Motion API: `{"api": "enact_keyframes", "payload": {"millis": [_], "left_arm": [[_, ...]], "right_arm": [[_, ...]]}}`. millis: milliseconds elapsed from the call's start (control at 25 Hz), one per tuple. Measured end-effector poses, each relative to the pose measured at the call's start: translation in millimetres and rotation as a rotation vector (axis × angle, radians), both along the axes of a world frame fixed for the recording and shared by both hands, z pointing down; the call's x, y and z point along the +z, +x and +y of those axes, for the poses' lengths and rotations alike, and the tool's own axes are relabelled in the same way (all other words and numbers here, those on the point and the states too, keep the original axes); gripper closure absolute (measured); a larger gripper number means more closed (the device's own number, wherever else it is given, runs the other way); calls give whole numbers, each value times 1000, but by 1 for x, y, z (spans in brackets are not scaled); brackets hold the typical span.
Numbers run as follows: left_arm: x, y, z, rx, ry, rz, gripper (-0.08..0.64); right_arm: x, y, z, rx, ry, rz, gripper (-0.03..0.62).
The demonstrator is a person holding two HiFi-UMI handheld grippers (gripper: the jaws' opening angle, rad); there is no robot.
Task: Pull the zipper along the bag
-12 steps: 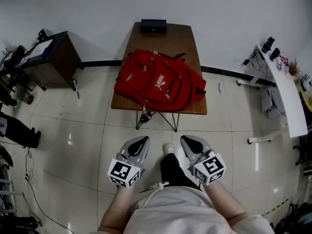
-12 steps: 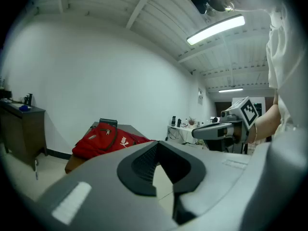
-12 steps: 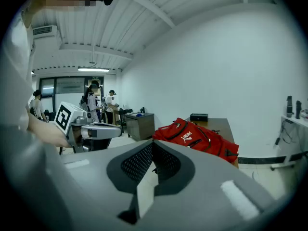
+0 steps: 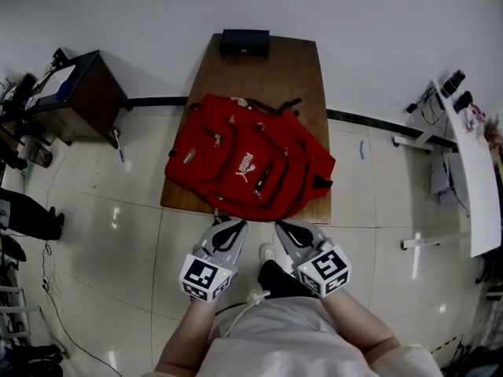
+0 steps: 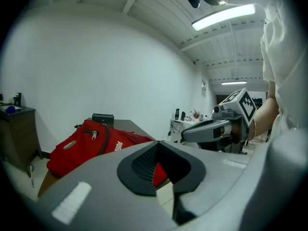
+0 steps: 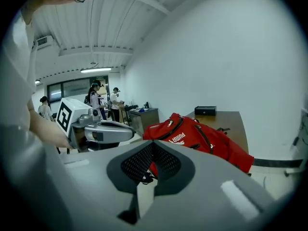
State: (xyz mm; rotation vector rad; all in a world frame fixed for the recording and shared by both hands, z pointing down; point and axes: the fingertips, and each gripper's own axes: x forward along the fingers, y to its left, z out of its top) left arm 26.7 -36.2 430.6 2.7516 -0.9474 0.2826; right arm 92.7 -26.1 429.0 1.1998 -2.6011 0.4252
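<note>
Left gripper (image 4: 229,228): jaws clenched, tips meeting at a point, nothing between them. The left gripper view (image 5: 156,146) confirms this, with only a red sliver of the bag seen past the pads.

Right gripper (image 4: 288,229): jaws likewise pressed together and empty, as its own view (image 6: 151,146) also shows.

Count: two grippers, side by side and near each other, each carrying one marker cube. Each appears in the other's view (right (image 5: 186,134), left (image 6: 131,131)). Both hang over the floor (image 4: 118,234) just short of the table's near edge, and neither touches the bag.

One red backpack (image 4: 247,167) lies flat on the near half of the single wooden table (image 4: 292,69), its left corner reaching past the table's left edge. Both gripper views show the bag too ( (image 5: 89,143), (image 6: 199,136)). It has several zipper pulls, too small for an exact count; one metal pull (image 5: 94,134) is clear near the top.

One black box (image 4: 244,42) sits at the table's far end, apart from the bag.

Surroundings: one dark cabinet (image 4: 78,96) to the left and one white desk (image 4: 471,171) to the right. Three people (image 6: 96,97) stand in the background of the right gripper view.
</note>
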Motion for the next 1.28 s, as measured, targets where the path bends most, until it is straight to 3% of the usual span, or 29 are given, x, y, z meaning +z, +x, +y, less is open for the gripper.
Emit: {"api": "enact_keyframes", "payload": {"millis": [440,680,800,920,1280], "left_arm": [[42,11,-87,-116,-110,-80,554],[72,15,-105,-83,-184,-96,554],[95,22,-115,-50,-222,-130,554],[106,26,-123,-31,-239,-147,554],[131,27,-121,-5,-310,-162,554]], "right_arm": [[50,11,-103,-165,-128,32,584],[98,-2,-115,-190,-259,64,583],[117,-7,-122,-196,-312,82,519],[130,-12,-123,-197,-355,90,504],[155,-25,-120,-223,-405,109,481]]}}
